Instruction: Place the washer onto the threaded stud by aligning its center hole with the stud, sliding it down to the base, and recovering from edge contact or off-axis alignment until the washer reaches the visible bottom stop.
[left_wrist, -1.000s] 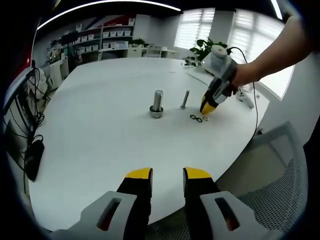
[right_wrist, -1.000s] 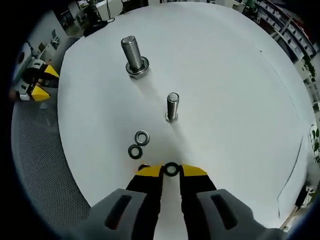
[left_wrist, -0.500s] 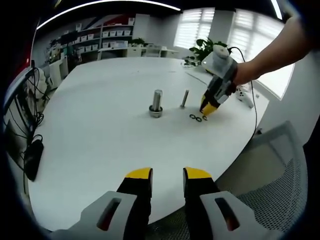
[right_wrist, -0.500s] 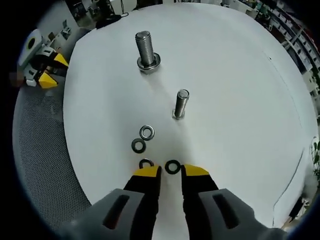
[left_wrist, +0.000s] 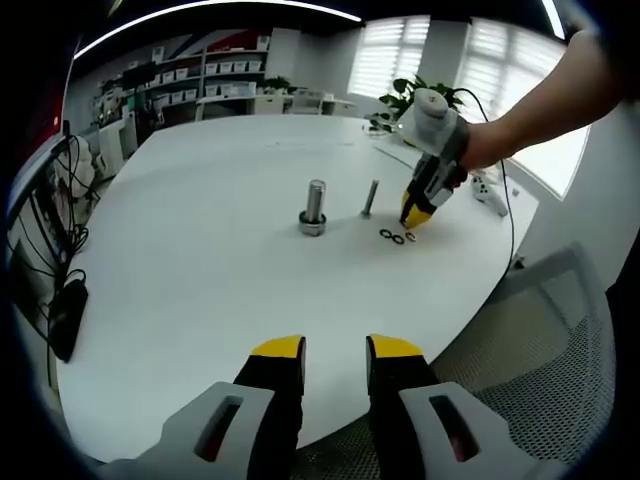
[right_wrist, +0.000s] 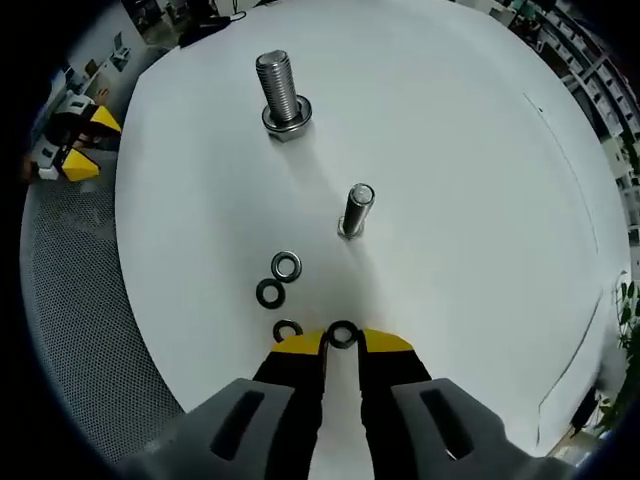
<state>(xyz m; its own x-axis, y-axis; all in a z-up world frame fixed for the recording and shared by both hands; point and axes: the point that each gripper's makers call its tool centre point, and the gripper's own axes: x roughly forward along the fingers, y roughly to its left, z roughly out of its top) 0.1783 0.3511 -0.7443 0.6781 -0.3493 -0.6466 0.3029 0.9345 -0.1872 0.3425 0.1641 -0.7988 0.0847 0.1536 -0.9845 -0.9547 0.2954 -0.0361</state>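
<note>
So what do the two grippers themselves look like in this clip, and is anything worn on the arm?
Both grippers share one build: black jaws capped with yellow tips, set in light grey housings with slotted openings. See the left gripper and the right gripper. In the left gripper view, the right gripper carries a pale rounded body with a thin dark cable trailing off. The forearm there shows no sleeve.

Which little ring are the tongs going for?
On the white table, in front of the thin bolt, four small rings lie together. It is the dark ring sitting between the yellow tips of the right tongs, nearer them than the rest.
</note>
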